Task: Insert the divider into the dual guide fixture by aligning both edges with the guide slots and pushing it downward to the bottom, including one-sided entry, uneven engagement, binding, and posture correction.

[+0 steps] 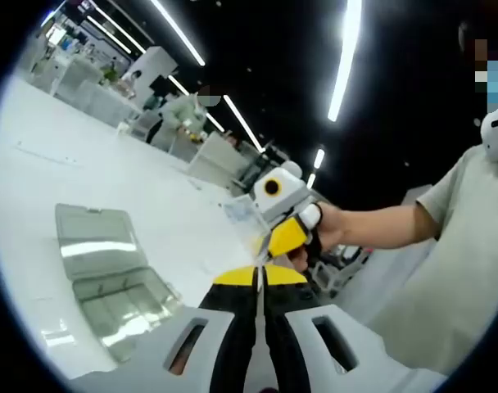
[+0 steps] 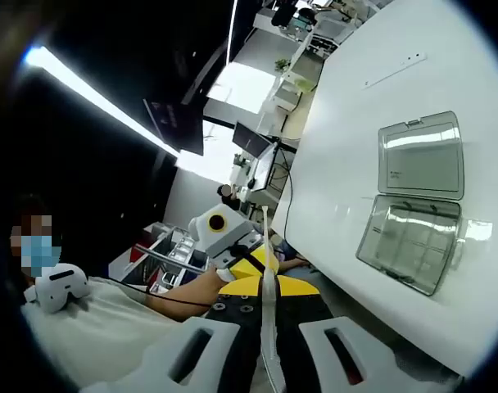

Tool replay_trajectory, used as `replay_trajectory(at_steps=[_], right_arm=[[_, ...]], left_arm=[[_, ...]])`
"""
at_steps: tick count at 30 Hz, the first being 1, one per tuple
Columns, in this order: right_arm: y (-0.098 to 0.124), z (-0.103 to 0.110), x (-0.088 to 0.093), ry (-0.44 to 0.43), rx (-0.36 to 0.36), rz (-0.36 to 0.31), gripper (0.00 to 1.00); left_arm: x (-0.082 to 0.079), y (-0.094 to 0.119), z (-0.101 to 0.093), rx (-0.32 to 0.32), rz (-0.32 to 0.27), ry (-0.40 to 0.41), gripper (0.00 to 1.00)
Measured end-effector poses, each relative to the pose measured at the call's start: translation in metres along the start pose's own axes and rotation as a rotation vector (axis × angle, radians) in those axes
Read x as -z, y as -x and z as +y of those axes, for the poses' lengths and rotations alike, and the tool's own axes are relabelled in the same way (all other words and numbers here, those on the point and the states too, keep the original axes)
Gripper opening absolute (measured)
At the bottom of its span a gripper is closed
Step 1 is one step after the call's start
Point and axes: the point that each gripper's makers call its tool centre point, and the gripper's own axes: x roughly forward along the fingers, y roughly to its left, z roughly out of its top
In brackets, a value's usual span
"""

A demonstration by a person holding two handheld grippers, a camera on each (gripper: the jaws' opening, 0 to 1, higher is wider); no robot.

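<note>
The right gripper (image 2: 268, 288) is pinching the clear divider (image 2: 267, 270) edge-on; the left gripper (image 1: 259, 277), jaws together, is idling; the open compartment box (image 2: 413, 209) is lying at two o'clock on the bench (image 2: 355, 123).

Long ceiling light strips (image 1: 345, 57) glare against a dark ceiling; the white table (image 2: 355, 123) is overexposed, and edges bend strongly.

One clear plastic case (image 1: 110, 278) lies open on one white table (image 1: 61, 164), two yellow-tipped grippers are held up off its edge, the left gripper (image 1: 259, 278) and the right gripper (image 2: 268, 286), and one thin clear divider (image 1: 247, 217) sits between them.
</note>
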Motion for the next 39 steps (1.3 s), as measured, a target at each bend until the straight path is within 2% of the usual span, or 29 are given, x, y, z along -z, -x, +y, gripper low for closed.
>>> replay_trajectory(at_steps=[4, 6, 9, 11, 18, 22, 24, 31, 34, 35, 36, 39], right_arm=[[-0.001, -0.002, -0.001, -0.003, 0.013, 0.000, 0.00], [-0.003, -0.006, -0.003, -0.006, 0.038, 0.000, 0.00], [-0.003, -0.019, -0.005, -0.014, 0.111, 0.007, 0.00], [-0.002, -0.023, -0.007, -0.033, 0.124, 0.001, 0.00], [0.001, -0.060, -0.006, -0.084, 0.297, 0.027, 0.00], [0.003, -0.080, -0.015, -0.131, 0.403, -0.018, 0.00], [-0.001, -0.080, -0.015, -0.133, 0.402, -0.015, 0.00], [-0.001, -0.104, -0.022, -0.140, 0.526, -0.013, 0.00], [-0.004, -0.105, -0.018, -0.144, 0.542, 0.018, 0.00], [-0.001, -0.110, -0.015, -0.111, 0.594, 0.049, 0.00], [-0.003, -0.110, -0.010, -0.117, 0.607, 0.079, 0.00], [-0.005, -0.115, -0.011, -0.130, 0.661, 0.081, 0.00]], left_arm=[[0.000, 0.001, 0.002, -0.009, -0.006, 0.005, 0.00], [0.001, 0.002, 0.006, -0.037, -0.006, -0.014, 0.00], [0.003, 0.004, 0.012, -0.063, 0.001, -0.027, 0.00], [0.005, 0.006, 0.016, -0.087, 0.013, -0.045, 0.00], [0.013, 0.012, 0.028, -0.163, 0.043, -0.096, 0.00], [0.018, 0.017, 0.036, -0.211, 0.063, -0.125, 0.00], [0.021, 0.019, 0.040, -0.240, 0.082, -0.149, 0.00], [0.025, 0.029, 0.051, -0.334, 0.126, -0.215, 0.03], [0.026, 0.032, 0.055, -0.367, 0.142, -0.239, 0.06], [0.027, 0.033, 0.057, -0.383, 0.155, -0.256, 0.07], [0.028, 0.035, 0.059, -0.402, 0.167, -0.275, 0.08], [0.029, 0.037, 0.060, -0.414, 0.167, -0.281, 0.09]])
